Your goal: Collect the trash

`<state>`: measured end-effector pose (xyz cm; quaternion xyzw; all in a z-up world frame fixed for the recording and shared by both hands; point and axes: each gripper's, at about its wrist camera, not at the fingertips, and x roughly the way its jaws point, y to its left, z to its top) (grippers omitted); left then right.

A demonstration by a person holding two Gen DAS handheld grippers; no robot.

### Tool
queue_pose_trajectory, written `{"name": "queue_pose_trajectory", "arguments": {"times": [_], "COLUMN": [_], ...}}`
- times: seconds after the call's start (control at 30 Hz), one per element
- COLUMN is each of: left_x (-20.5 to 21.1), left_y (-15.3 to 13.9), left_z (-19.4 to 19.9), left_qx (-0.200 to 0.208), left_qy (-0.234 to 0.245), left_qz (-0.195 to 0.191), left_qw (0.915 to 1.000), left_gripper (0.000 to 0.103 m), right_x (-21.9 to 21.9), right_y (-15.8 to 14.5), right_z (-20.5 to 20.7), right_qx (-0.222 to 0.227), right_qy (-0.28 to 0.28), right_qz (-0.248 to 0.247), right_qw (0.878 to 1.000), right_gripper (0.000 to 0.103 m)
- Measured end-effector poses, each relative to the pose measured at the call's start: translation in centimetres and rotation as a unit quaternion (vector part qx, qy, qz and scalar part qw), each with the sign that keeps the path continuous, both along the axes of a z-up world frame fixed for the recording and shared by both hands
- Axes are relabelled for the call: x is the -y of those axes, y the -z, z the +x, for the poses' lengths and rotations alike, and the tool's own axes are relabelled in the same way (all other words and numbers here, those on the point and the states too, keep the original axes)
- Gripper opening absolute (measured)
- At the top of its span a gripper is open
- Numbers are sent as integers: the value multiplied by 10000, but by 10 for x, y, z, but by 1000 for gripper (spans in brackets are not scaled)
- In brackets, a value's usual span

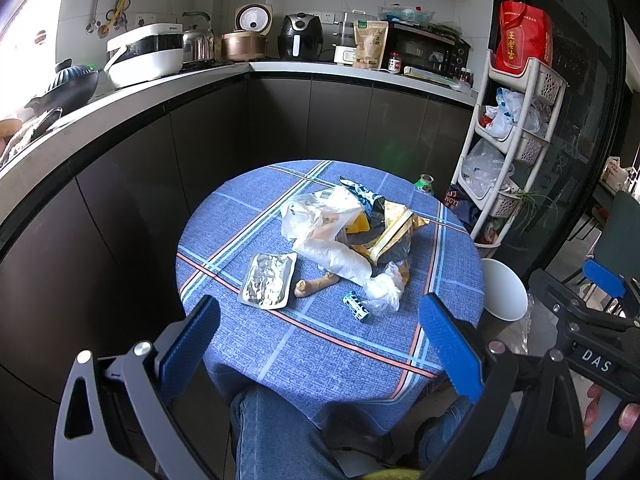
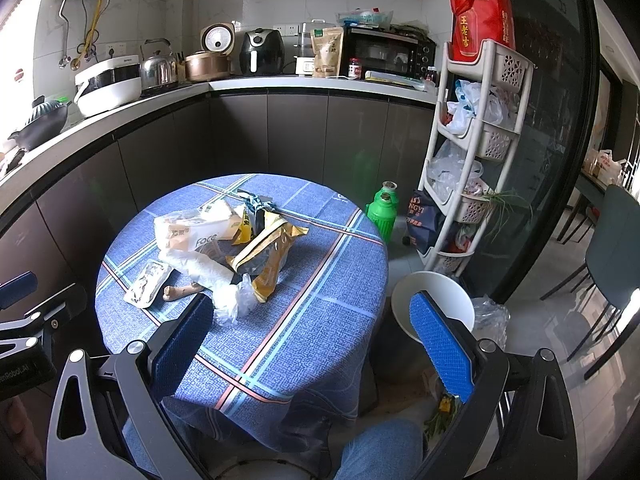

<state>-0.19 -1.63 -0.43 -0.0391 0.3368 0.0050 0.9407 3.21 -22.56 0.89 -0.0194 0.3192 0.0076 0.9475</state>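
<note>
Left wrist view: the left tool [image 1: 320,344], fingers apart and empty, faces trash [image 1: 344,236] heaped ahead on the bench [image 1: 320,344]; right wrist view: the right tool [image 2: 316,336], likewise apart, hovers with a white bin [image 2: 432,292] just right, seemingly ready for drops.

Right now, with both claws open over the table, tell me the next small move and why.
Probably ease the right claw forward and down onto the clear bag. It is the nearest piece of the trash pile, it lies just ahead of that claw, and the white bin stands on the floor at the same side. Both claws are open and hold nothing.
</note>
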Motion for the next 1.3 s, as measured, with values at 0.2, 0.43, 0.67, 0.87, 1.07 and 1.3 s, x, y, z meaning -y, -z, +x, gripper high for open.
{"name": "queue_pose_trajectory", "arguments": {"times": [0.2, 0.43, 0.67, 0.87, 1.07, 1.3], "left_x": [5, -6, -14, -26, -42, -30], "left_y": [3, 14, 49, 67, 92, 114], "left_z": [2, 15, 41, 61, 84, 105], "left_qx": [-51, -224, -537, -666, -1068, -1371], "left_qy": [28, 71, 538, 796, 820, 1120], "left_qz": [-15, -219, -735, -967, -1388, -1505], "left_qw": [10000, 9995, 9944, 9899, 9811, 9726], "left_gripper": [99, 99, 99, 98, 84, 72], "right_x": [-1, 11, 16, -14, -49, -64], "right_y": [9, 20, 56, 104, 131, 157], "right_z": [3, 15, 46, 81, 112, 138], "right_qx": [-35, 76, -131, -799, -1011, -1388], "right_qy": [5, -51, -559, -1099, -1600, -1768], "right_qz": [3, 29, 437, 847, 810, 664], "right_qw": [10000, 10000, 9974, 9871, 9786, 9721], "right_gripper": [94, 94, 94, 92, 63, 16]}}
